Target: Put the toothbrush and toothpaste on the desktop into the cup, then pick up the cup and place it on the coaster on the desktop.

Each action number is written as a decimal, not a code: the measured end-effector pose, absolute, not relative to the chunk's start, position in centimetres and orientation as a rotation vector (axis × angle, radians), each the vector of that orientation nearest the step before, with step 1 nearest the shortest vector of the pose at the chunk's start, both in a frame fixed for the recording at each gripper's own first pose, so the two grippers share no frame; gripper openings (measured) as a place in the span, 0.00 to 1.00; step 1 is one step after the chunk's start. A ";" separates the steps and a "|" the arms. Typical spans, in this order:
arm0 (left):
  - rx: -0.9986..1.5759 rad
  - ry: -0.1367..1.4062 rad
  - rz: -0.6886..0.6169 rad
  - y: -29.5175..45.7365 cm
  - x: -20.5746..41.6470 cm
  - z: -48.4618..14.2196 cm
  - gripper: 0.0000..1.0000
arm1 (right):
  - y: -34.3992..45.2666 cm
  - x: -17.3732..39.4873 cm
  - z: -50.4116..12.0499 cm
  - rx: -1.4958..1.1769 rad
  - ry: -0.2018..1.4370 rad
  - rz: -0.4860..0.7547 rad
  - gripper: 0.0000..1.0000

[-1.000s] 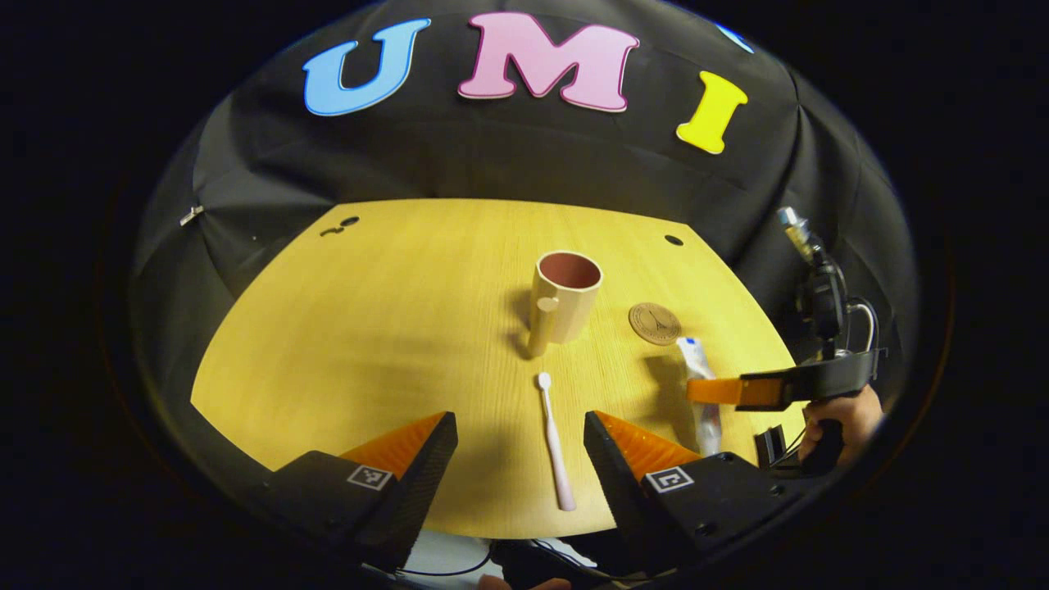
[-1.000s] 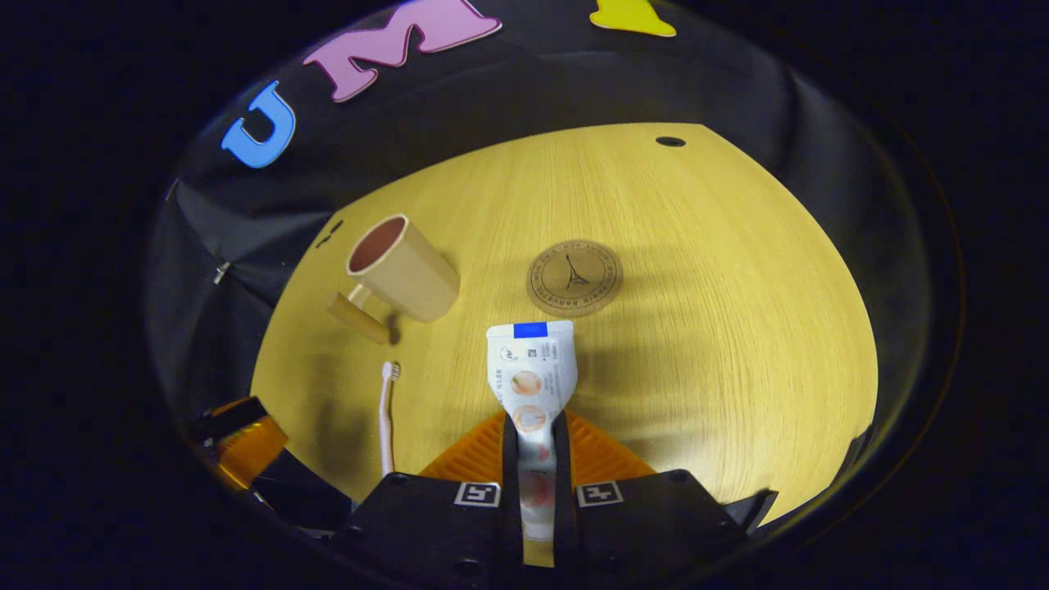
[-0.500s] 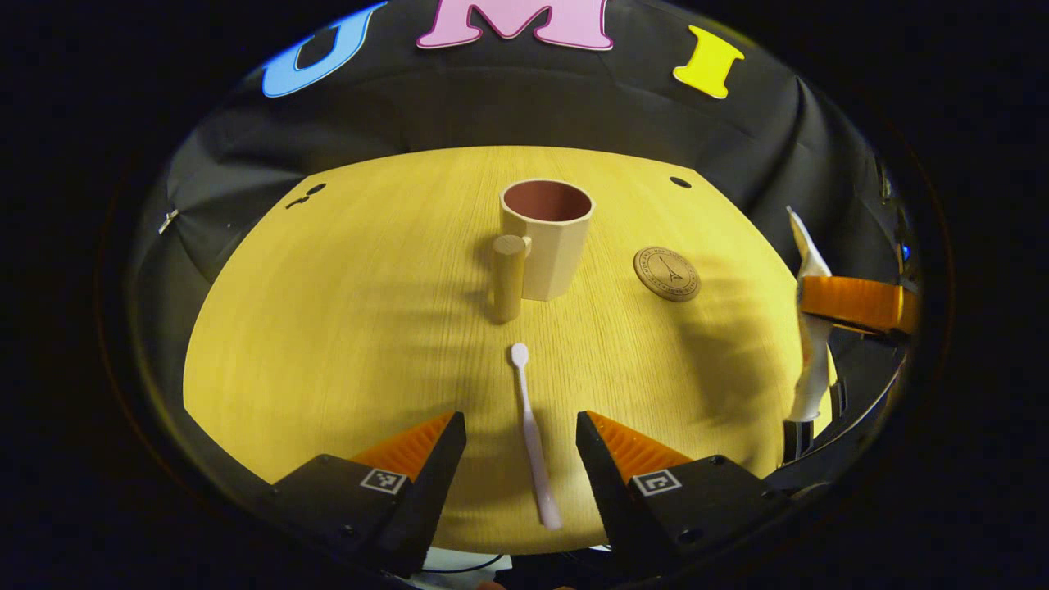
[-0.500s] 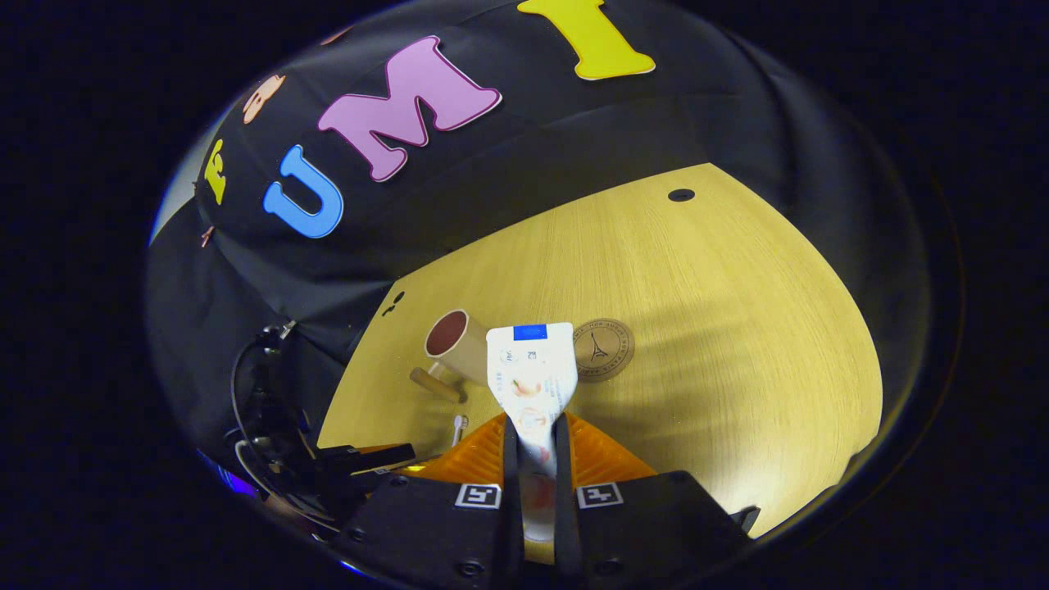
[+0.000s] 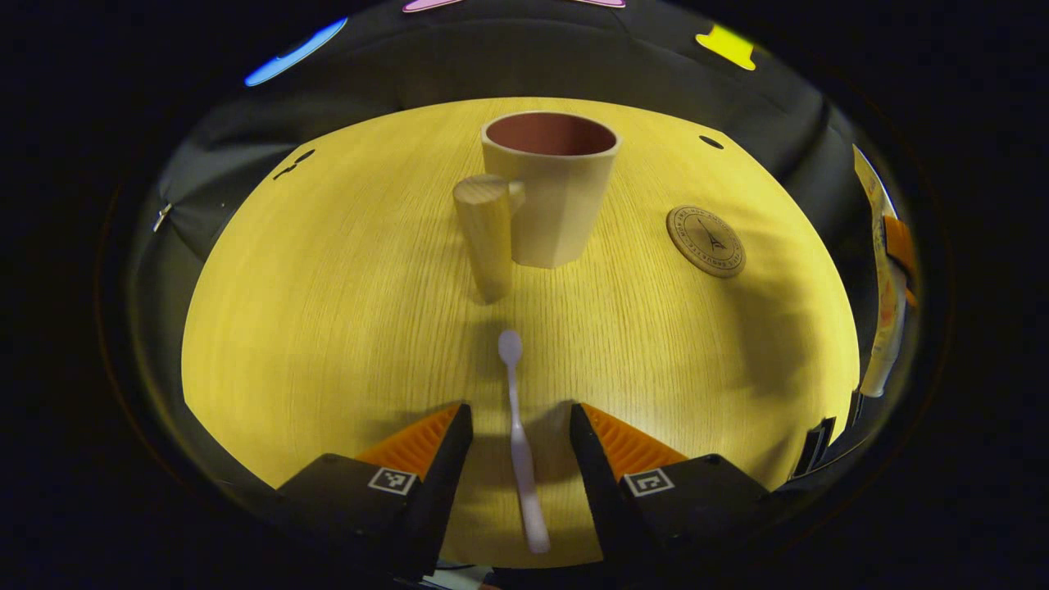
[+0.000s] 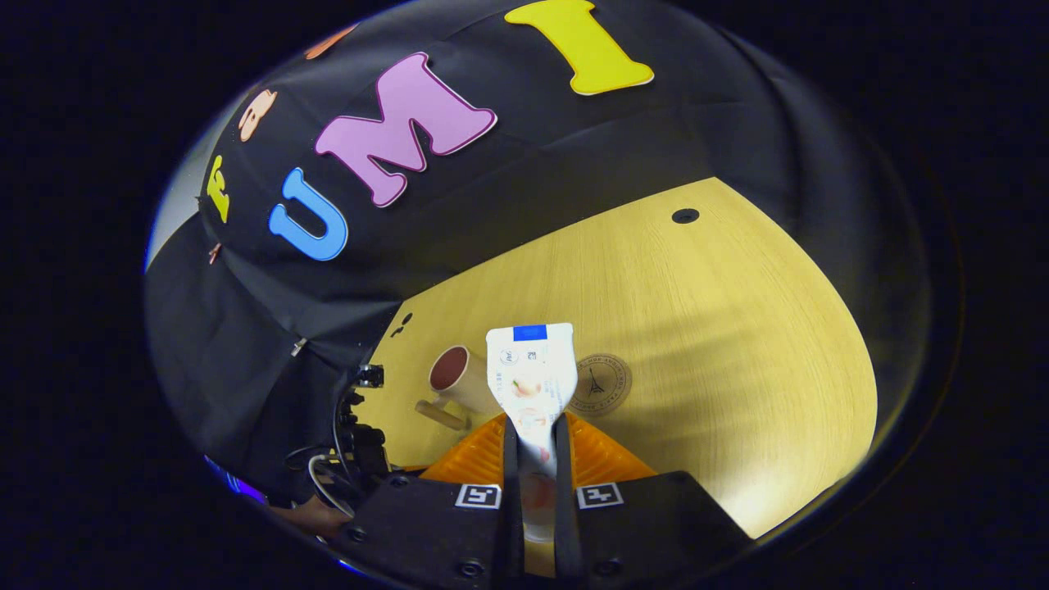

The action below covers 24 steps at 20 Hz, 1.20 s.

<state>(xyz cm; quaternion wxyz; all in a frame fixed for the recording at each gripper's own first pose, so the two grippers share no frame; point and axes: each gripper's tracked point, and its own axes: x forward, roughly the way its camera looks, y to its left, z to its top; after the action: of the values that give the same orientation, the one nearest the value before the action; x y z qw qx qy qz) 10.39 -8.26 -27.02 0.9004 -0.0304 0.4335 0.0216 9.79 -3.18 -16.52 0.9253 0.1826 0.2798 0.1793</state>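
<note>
In the left gripper view, the left hand-held gripper [image 5: 518,426] hangs low over the counter [image 5: 328,287] with its fingers spread, one on each side of the toothbrush [image 5: 518,434], not touching it. The toothbrush lies flat, its head pointing toward the cup [image 5: 557,192]. The cup stands upright just beyond, handle toward the camera. The round coaster [image 5: 706,240] lies to the cup's right, apart from it. In the right gripper view, the right hand-held gripper [image 6: 537,442] is raised above the counter and pinches the toothpaste [image 6: 531,373] tube between both fingers, flat crimped end pointing forward. The cup [image 6: 457,378] and coaster [image 6: 600,383] lie on the counter below it
</note>
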 end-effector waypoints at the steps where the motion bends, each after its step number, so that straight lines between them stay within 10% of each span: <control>1: -0.063 0.900 0.045 -8.2 10.4 -27.1 0.77 | -3.2 9.9 -16.5 0.382 0.565 0.367 0.19; 4: -0.054 0.951 0.037 -8.6 9.9 -27.3 0.77 | -3.1 10.6 -16.0 0.411 0.549 0.365 0.19; 9: 0.009 1.050 -0.037 -9.9 9.2 -27.3 0.19 | -3.0 11.1 -15.3 0.427 0.508 0.362 0.18; 12: -0.042 0.999 -0.066 -9.8 9.7 -26.7 0.06 | -2.5 11.0 -14.4 0.443 0.470 0.376 0.19; 24: -0.314 0.619 -0.145 -5.3 5.1 -14.9 0.06 | 10.8 16.7 -7.8 0.430 0.268 0.574 0.18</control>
<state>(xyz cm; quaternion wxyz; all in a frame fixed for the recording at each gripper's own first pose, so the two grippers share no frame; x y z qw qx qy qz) 5.10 -5.35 -14.86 0.9378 -0.1535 0.3033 -0.0711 16.70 10.79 -7.81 0.9276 0.2099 0.1305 0.2801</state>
